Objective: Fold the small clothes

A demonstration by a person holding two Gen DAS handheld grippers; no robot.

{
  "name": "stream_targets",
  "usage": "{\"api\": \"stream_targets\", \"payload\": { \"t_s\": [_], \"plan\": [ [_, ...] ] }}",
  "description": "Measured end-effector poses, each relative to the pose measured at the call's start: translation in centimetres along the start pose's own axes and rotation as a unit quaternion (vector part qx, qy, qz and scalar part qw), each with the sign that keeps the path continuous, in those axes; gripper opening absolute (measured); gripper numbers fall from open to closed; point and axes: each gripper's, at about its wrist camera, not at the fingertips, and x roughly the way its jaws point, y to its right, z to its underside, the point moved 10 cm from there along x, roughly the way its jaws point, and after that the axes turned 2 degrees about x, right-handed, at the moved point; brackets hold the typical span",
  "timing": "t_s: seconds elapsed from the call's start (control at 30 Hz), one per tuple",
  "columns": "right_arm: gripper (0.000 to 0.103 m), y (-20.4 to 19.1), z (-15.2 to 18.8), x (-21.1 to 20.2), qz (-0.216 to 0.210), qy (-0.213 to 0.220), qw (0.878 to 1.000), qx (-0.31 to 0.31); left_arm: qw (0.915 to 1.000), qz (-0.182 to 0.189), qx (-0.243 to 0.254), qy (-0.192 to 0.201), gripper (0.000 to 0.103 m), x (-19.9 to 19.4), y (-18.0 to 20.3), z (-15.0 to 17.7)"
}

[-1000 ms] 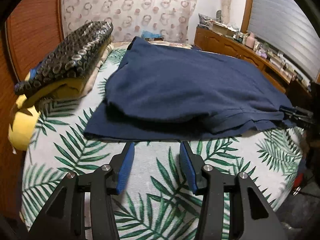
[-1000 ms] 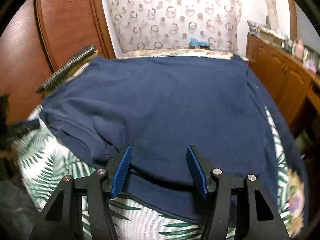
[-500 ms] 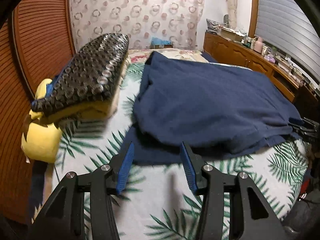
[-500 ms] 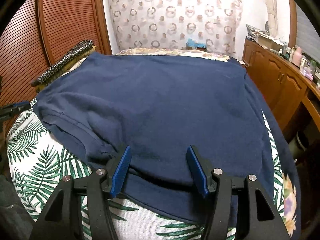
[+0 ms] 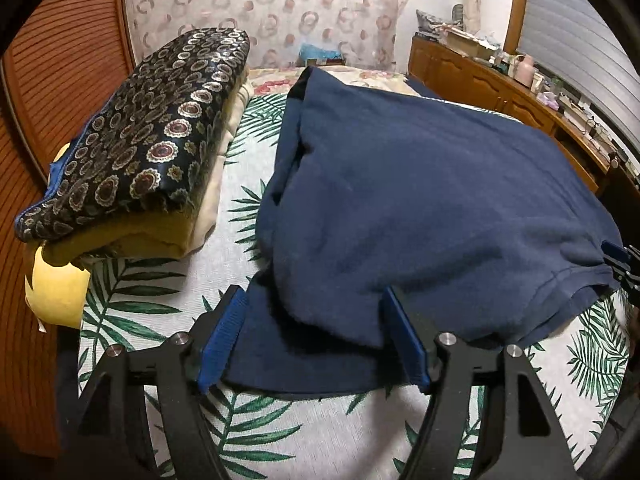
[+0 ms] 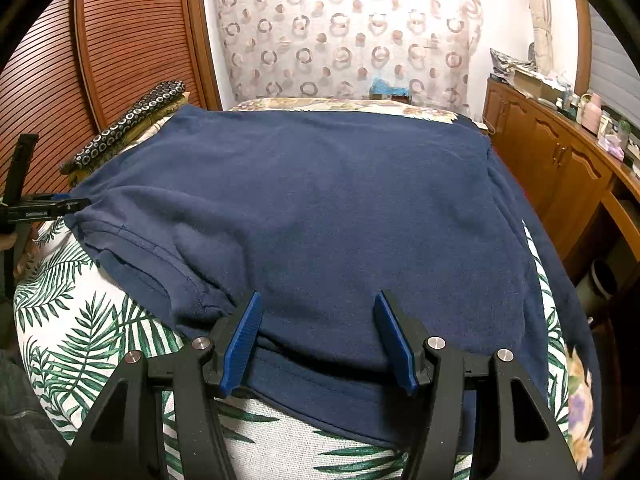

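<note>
A navy blue garment [image 5: 420, 208] lies spread and partly folded over on a palm-leaf bed sheet [image 5: 256, 432]. It also fills the right wrist view [image 6: 328, 208]. My left gripper [image 5: 316, 340] is open, its blue pads straddling the garment's near corner, low over the lower layer. My right gripper [image 6: 318, 340] is open, its pads straddling the garment's near hem. The left gripper also shows at the left edge of the right wrist view [image 6: 60, 208], beside a garment corner. The right gripper's tip shows at the right edge of the left wrist view [image 5: 624, 260].
A stack of folded clothes topped by a dark patterned cloth [image 5: 152, 152] sits at the left of the bed beside a slatted wooden door [image 6: 132, 48]. A yellow item [image 5: 56, 292] lies below the stack. A wooden cabinet [image 6: 560, 168] with clutter runs along the right.
My left gripper has moved forward and leftward along the bed, from in front of the hem to straddling the garment's left corner. The right gripper has held nearly still, open.
</note>
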Motion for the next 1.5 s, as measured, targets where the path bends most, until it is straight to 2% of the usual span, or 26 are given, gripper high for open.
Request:
{"api": "stream_targets", "payload": {
  "t_s": [0.6, 0.7, 0.8, 0.93, 1.03, 1.3, 1.5],
  "plan": [
    [0.062, -0.1, -0.1, 0.1, -0.002, 0.0, 1.0, 0.001, 1.0, 0.003, 0.007, 0.0, 0.072, 0.0, -0.9, 0.1],
    [0.062, 0.0, -0.1, 0.1, -0.003, 0.0, 1.0, 0.002, 1.0, 0.003, 0.008, 0.004, 0.064, -0.2, -1.1, 0.3],
    [0.062, 0.0, -0.1, 0.1, -0.001, -0.001, 1.0, -0.002, 0.9997, 0.016, 0.015, 0.008, 0.049, -0.5, -0.4, 0.3],
    [0.064, -0.1, -0.1, 0.3, 0.008, -0.007, 1.0, -0.017, 0.9979, 0.059, 0.026, 0.0, 0.009, -0.7, 1.3, 0.3],
    [0.068, 0.1, -0.3, 0.4, 0.015, -0.012, 1.0, -0.019, 0.9974, 0.062, 0.033, 0.015, 0.008, -1.4, 2.2, -0.5],
    [0.068, 0.9, -0.6, 0.4, 0.004, -0.034, 0.999, -0.009, 0.991, 0.087, 0.043, 0.093, 0.007, -5.9, 5.5, -5.5],
    [0.068, 2.0, -1.2, -1.0, 0.007, -0.01, 1.0, 0.003, 0.9814, 0.126, 0.068, 0.129, 0.007, -8.0, 9.7, -9.1]
  ]
}}
